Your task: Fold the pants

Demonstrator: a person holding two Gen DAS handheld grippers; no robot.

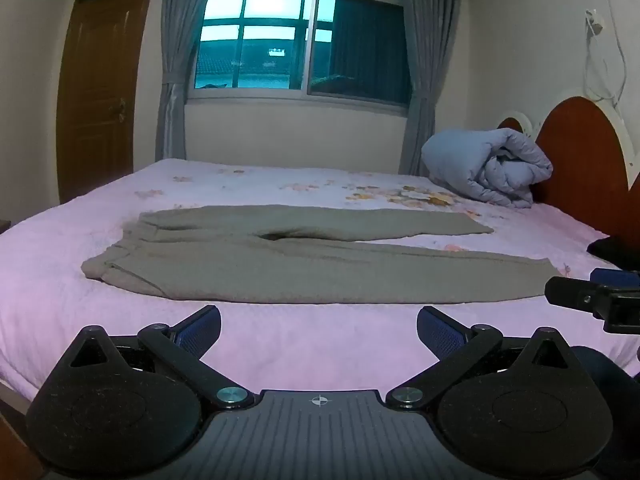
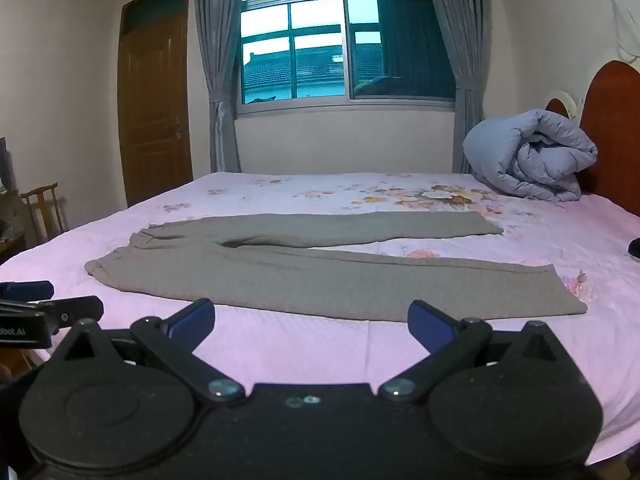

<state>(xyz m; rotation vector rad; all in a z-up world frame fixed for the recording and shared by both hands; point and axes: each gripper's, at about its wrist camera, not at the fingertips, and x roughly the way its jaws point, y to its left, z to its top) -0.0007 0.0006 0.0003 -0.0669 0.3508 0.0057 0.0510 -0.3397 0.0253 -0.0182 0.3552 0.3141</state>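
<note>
Grey-brown pants [image 1: 304,264] lie flat on the pink bed [image 1: 60,280], waistband to the left, both legs stretched to the right and spread apart. They also show in the right wrist view [image 2: 320,276]. My left gripper [image 1: 319,330] is open and empty, just short of the near leg's edge. My right gripper [image 2: 311,322] is open and empty, also just short of the near leg, closer to its hem [image 2: 568,288]. The right gripper shows at the edge of the left wrist view [image 1: 576,294], and the left gripper at the edge of the right wrist view [image 2: 60,308].
A rolled blue-grey quilt [image 2: 528,156] lies at the far right by the red headboard [image 2: 616,128]. A dark object [image 1: 616,248] sits on the bed at right. A wooden chair [image 2: 44,208] stands left of the bed. Window, curtains and a door are behind.
</note>
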